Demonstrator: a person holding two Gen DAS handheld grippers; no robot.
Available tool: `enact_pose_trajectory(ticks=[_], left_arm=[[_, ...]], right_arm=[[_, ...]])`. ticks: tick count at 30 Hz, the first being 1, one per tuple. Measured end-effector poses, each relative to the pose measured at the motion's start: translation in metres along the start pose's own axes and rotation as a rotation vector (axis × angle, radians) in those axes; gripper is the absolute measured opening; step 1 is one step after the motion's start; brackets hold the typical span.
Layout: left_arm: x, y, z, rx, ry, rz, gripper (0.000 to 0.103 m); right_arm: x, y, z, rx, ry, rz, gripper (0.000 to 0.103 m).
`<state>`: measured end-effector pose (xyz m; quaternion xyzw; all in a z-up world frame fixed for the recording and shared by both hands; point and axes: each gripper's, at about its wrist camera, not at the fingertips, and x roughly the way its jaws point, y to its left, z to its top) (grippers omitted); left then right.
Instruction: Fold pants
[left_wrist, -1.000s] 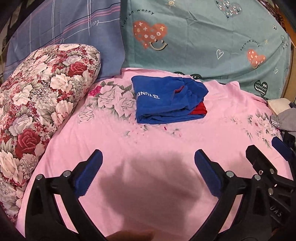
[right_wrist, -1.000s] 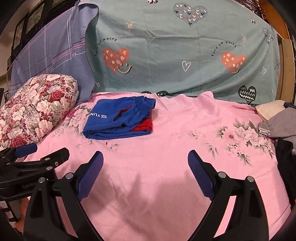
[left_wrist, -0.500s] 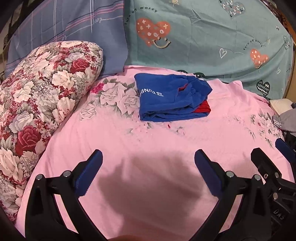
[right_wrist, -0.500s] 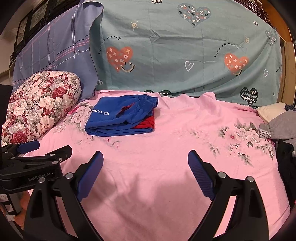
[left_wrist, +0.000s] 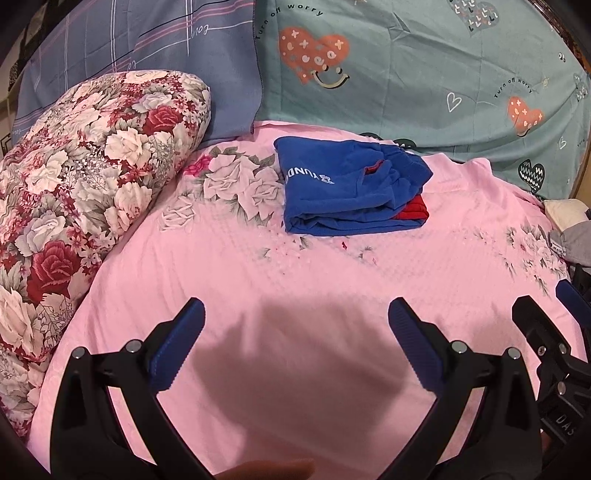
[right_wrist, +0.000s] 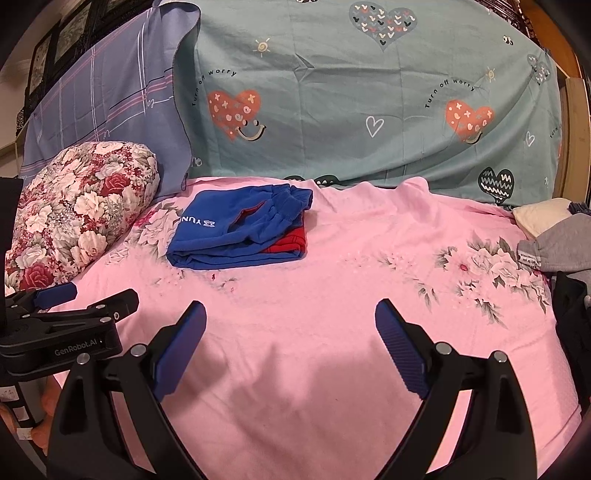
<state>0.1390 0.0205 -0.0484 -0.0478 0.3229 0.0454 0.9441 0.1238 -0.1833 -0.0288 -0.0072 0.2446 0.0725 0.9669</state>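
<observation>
Blue pants with red lining and white lettering (left_wrist: 343, 188) lie folded in a compact bundle at the far side of the pink bedsheet (left_wrist: 295, 280); they also show in the right wrist view (right_wrist: 240, 229). My left gripper (left_wrist: 295, 314) is open and empty, well short of the pants above bare sheet. My right gripper (right_wrist: 288, 314) is open and empty, also short of the pants. Each gripper shows at the edge of the other's view: the right gripper (left_wrist: 546, 314) and the left gripper (right_wrist: 88, 299).
A floral pillow (left_wrist: 85, 192) lies on the left. A teal heart-print sheet (left_wrist: 406, 74) and a blue plaid sheet (left_wrist: 147, 48) hang behind. A pile of grey, cream and dark clothes (right_wrist: 561, 251) sits at the right edge.
Both grippers have drifted slightly back and the view has shifted a little; the pants appear slightly lower and to the right in both views. Both stay open and empty.
</observation>
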Motion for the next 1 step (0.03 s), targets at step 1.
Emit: enact_pose_trajectory(ticks=[1], left_arm=[[0.0007, 0.0000, -0.0003, 0.000, 0.003, 0.001, 0.101]], right_arm=[[0.0011, -0.0008, -0.0001, 0.001, 0.002, 0.001, 0.093]])
